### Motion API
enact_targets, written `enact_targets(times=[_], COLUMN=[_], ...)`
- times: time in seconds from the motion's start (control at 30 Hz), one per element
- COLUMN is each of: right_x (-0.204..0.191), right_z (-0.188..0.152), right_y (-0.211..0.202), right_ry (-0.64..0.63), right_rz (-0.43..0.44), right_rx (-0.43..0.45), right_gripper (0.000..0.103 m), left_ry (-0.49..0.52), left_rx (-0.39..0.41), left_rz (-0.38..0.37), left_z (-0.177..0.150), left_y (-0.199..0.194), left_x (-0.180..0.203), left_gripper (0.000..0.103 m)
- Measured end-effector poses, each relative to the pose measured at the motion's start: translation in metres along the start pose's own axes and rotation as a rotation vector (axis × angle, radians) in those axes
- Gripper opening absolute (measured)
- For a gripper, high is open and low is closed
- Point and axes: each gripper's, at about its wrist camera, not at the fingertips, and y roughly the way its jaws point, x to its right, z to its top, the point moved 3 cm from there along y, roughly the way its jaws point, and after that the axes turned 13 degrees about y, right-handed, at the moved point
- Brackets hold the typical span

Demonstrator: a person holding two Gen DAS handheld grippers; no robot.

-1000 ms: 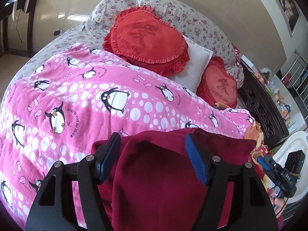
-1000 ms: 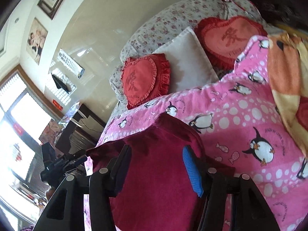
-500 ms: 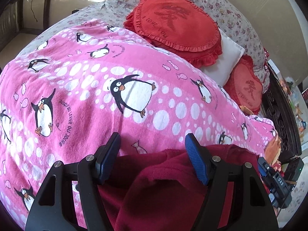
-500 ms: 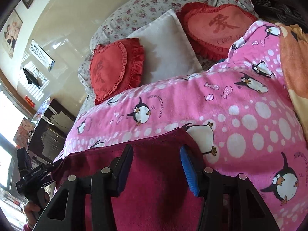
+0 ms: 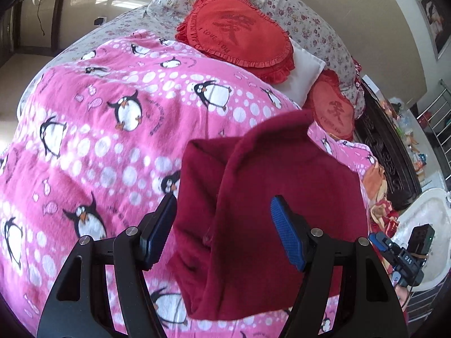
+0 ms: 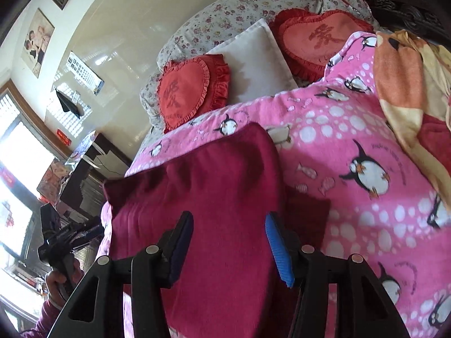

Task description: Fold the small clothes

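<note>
A dark red garment (image 5: 270, 197) lies on a pink penguin-print blanket (image 5: 98, 118) spread over the bed, folded into a bulky stack with one layer draped across another. In the left wrist view it fills the lower middle, running from about 6 o'clock up toward the centre, its upper corner pointing to 12 o'clock. The left tool (image 5: 222, 233) has its two blue-padded fingers spread wide apart, released, one on each side of the cloth; whether the pads touch the fabric cannot be told. In the right wrist view the same garment (image 6: 214, 211) sits at centre and toward 6 o'clock, and the right tool (image 6: 228, 250) is likewise released, fingers wide apart above the cloth. At 12 o'clock in the left view a red heart-shaped ruffled cushion (image 5: 239, 31) leans on a white pillow (image 5: 304, 76), with floral pillows (image 5: 310, 19) behind and a second red cushion (image 5: 334, 109) toward 2 o'clock. An orange and yellow blanket (image 6: 408, 84) lies at 2 o'clock in the right view, beside the pink one.
</note>
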Motion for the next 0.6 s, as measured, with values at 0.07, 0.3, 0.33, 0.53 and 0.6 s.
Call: enact_targets(times=[0.07, 0.3, 0.33, 0.53, 0.6], right_x=[0.004, 0.021, 0.024, 0.016, 0.011], right_z=[-0.022, -0.067, -0.069, -0.076, -0.074], right_y=[-0.007, -0.021, -0.021, -0.02, -0.02], right_ry=[-0.033, -0.062, -0.055, -0.111, -0.137], right_rz=[-0.031, -0.061, -0.057, -0.051, -0.055], right_rx=[-0.016, -0.019, -0.027, -0.031, -0.022], right_gripper=[0.051, 0.051, 0.051, 0.041, 0.041], left_ry=[0.005, 0.031, 0.018, 0.007, 0.019], left_rx=[-0.011, -0.085, -0.094, -0.092, -0.095], left_rz=[-0.029, -0.067, -0.075, -0.105, -0.121], left_z=[-0.017, -0.062, -0.064, -0.065, -0.064], left_y=[-0.004, 0.006, 0.009, 0.015, 0.017], left_x=[0.003, 0.013, 0.012, 0.017, 0.023], left_gripper=[0.07, 0.069, 0.069, 0.069, 0.069])
